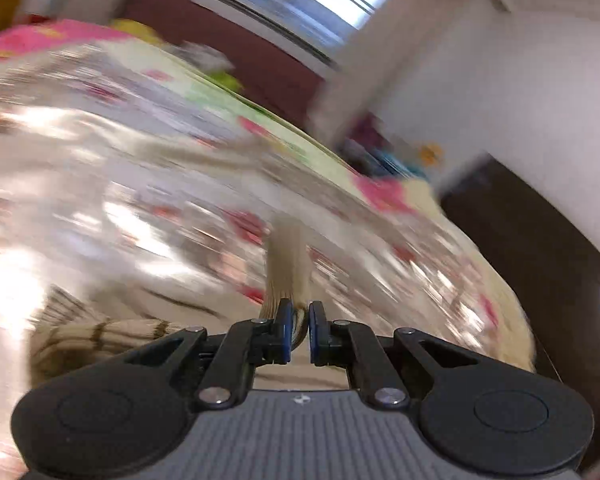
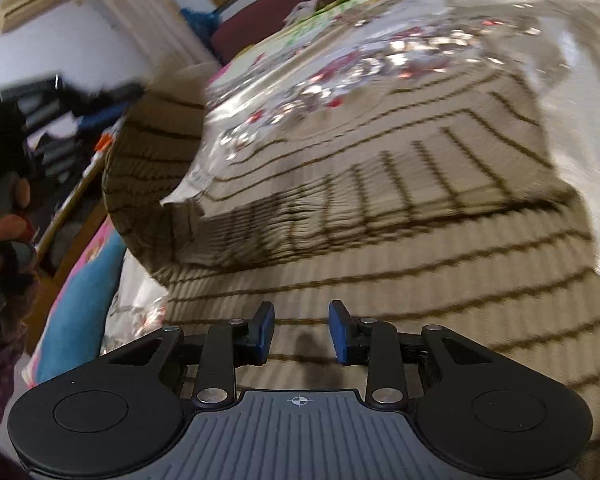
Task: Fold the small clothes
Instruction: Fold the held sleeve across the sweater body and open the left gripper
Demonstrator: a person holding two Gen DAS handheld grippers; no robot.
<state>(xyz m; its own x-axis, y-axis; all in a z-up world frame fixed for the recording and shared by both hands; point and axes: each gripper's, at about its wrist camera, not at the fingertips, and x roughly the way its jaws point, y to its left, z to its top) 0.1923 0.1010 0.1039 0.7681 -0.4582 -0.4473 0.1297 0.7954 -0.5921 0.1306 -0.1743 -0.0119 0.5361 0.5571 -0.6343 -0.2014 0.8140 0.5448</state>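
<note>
A bed (image 2: pixel 440 8) fills both views, spread with a shiny clear plastic sheet (image 1: pixel 100 184) over a flowered cover, with a dark headboard and a window behind it. On the plastic lies the garment in hand, a beige ribbed knit with thin dark stripes (image 2: pixel 380 220).

In the right wrist view the knit already has one part laid back over the rest, its stripes running across those of the layer beneath, so a first fold looks made. One edge of the cloth on the left stands lifted off the bed in a curve.

The left tool (image 1: pixel 298 322) is clamped tight on a bunched strip of the same knit, which rises from between its blue pads. The view is badly blurred, so where that strip joins the body of the garment cannot be told. The right tool (image 2: pixel 302 330) hovers low over the flat lower part of the knit with its jaws partly apart and nothing between them.

As a judgement, the fold is about midway: the lifted edge has yet to be laid down and the bundle squared off.
</note>
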